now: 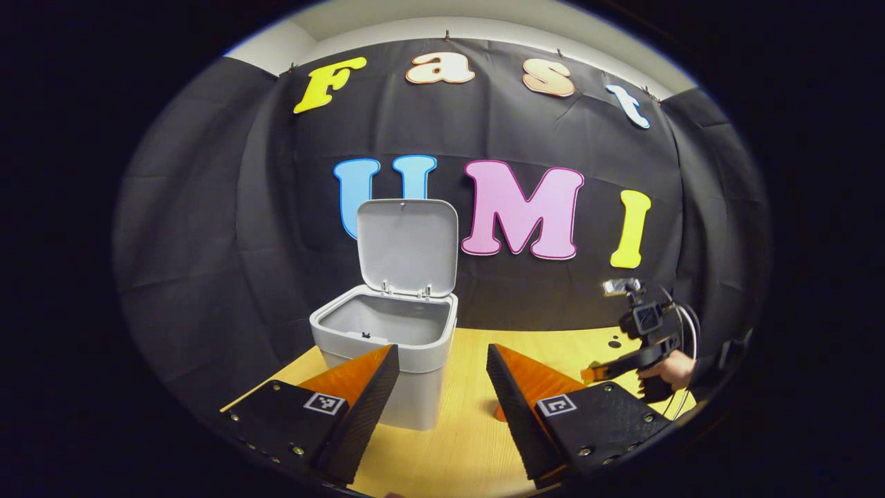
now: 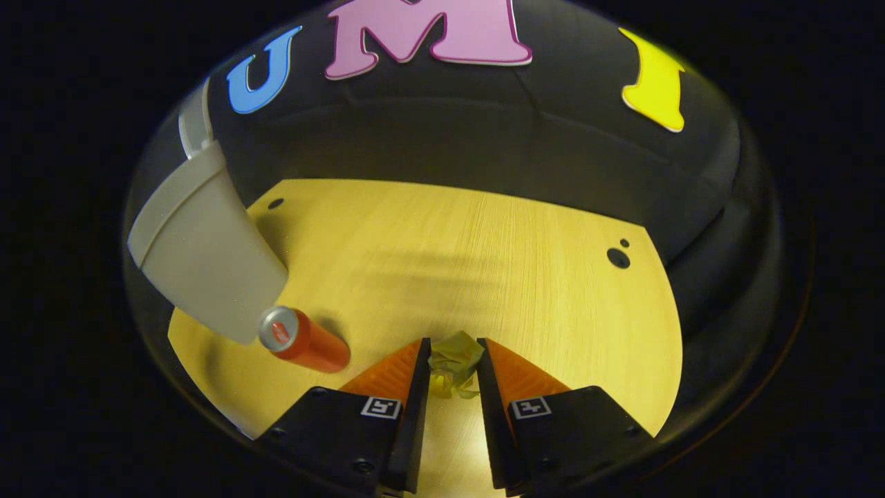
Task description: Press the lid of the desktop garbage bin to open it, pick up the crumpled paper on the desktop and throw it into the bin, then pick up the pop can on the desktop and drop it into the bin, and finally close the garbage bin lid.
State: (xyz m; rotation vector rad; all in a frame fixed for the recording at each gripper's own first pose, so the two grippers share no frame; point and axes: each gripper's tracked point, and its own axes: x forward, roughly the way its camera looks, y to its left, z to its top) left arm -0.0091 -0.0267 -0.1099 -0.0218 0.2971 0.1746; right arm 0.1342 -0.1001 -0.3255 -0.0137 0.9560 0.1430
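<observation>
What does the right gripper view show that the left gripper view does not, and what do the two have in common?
Right gripper view alone: the crumpled yellowish paper ball pinched between the right gripper fingers, and the red pop can upright beside the bin's base.

Left gripper view alone: the raised grey lid's inner face, the bin's hollow inside, the open left gripper in front of it, and a hand farther off holding the other gripper.

Both: the grey plastic desktop bin and the light wooden desktop.

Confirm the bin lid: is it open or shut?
Open. In the left gripper view the lid stands upright on its rear hinges above the bin, whose grey interior is exposed.
</observation>
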